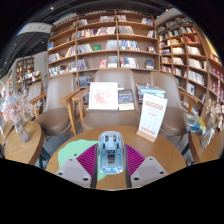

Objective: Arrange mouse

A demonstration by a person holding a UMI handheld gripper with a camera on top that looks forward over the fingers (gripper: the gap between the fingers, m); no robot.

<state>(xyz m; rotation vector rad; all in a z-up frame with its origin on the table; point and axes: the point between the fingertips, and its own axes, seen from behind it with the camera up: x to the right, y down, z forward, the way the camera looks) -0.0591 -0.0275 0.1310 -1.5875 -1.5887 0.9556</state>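
Note:
A pale blue, see-through computer mouse (pixel 111 152) sits between my gripper's (pixel 111 163) two fingers, held above a round wooden table (pixel 160 150). The magenta pads (pixel 89 158) press against both of its sides. A light green mouse mat (pixel 68 152) lies on the table just left of and beyond the left finger.
A white sign stand (pixel 152 116) is on the table ahead to the right. Wooden chairs (pixel 60 112) ring the table, one with books (pixel 104 95) on its seat. Tall bookshelves (pixel 105 45) fill the background. A second table (pixel 20 140) with items stands at the left.

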